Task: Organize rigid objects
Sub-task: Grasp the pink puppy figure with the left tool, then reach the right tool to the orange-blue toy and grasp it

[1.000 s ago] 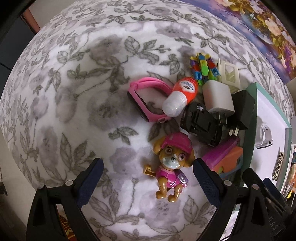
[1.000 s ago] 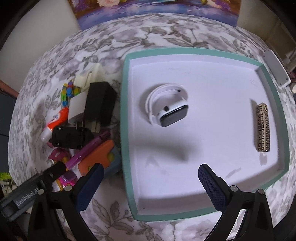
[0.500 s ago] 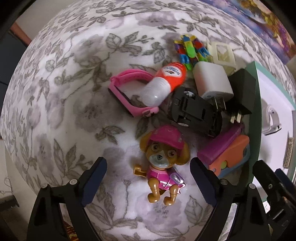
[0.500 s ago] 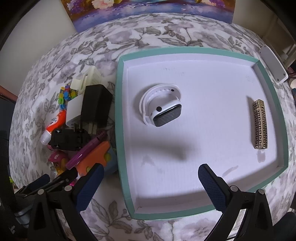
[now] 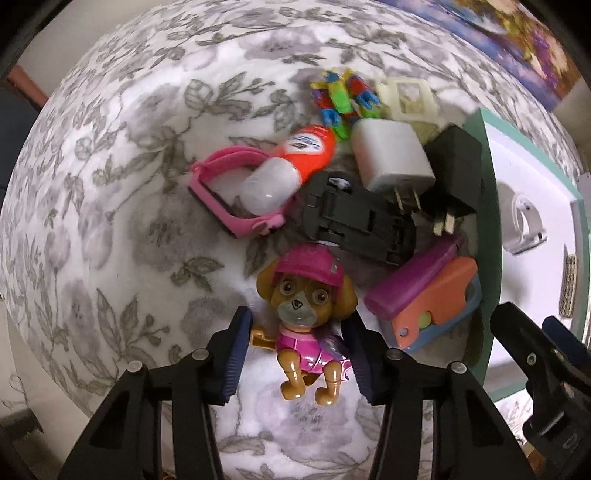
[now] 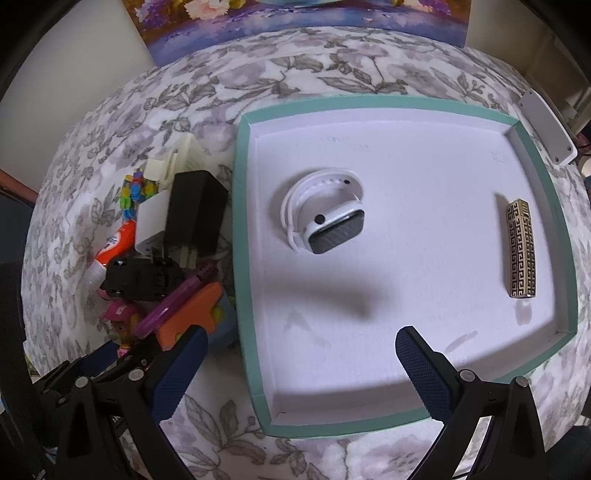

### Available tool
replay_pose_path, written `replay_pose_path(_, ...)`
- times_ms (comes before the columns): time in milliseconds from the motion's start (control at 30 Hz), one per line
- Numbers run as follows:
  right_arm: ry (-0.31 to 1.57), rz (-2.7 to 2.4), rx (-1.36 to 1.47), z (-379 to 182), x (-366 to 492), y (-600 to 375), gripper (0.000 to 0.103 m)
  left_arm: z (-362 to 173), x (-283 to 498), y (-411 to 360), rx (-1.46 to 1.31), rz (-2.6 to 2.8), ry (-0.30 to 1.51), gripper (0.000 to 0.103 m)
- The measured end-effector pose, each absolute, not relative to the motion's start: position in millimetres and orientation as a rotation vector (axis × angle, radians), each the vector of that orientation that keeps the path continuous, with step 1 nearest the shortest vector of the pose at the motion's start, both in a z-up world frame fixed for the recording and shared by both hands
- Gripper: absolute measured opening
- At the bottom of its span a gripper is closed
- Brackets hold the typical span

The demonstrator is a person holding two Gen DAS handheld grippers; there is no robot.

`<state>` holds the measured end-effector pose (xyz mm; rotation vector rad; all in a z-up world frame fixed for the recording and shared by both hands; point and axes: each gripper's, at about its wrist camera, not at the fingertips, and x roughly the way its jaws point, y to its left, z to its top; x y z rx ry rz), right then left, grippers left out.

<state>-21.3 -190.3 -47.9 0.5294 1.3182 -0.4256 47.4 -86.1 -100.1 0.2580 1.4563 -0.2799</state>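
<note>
A toy puppy [image 5: 306,314] in pink cap and pink suit lies on the floral cloth. My left gripper [image 5: 297,350] has closed around its body, one pad at each side. The puppy also shows in the right wrist view [image 6: 120,321], half hidden behind the pile. My right gripper [image 6: 299,373] is open and empty, hovering over the front of the teal-rimmed white tray [image 6: 243,258]. In the tray lie a white smartwatch [image 6: 325,221] and a gold patterned bar [image 6: 521,247].
Left of the tray lies a pile: pink watch [image 5: 229,199], orange-and-white bottle [image 5: 291,166], black toy car [image 5: 354,221], white charger [image 5: 391,158], black charger [image 5: 454,173], purple case [image 5: 413,284], orange box [image 5: 439,306], coloured clips [image 5: 340,99]. A painting [image 6: 295,22] stands behind.
My left gripper has moved forward over the toy puppy and its jaws have narrowed onto the puppy's body. The right gripper has shifted slightly and stays open.
</note>
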Motion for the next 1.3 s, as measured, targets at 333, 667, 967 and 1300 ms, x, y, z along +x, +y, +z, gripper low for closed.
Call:
replay_pose_path(333, 1.237, -0.253, 0.466, -35.5, -6.6, -163.1, 0.102, -95.6, 60.0, -70.5, 0.161, -0.184, 1.45, 0.052)
replay_pose_path(667, 1.196, -0.133, 0.355, -30.1, 4.0, -140.2, 0.096, -95.7, 69.3, -24.7, 0.049, -0.116, 1.463, 0.052)
replay_pose_path(967, 1.205, -0.072, 0.291, -37.6, 8.5, -127.4, 0.087, -99.8, 78.7, 2.6, 0.021, -0.112, 1.476, 0.052)
replay_pose_path(1300, 1.232, -0.047, 0.166, -45.4, 15.7, -104.6, 0.087, -85.5, 89.4, 19.6, -0.007, -0.114, 1.49, 0.052)
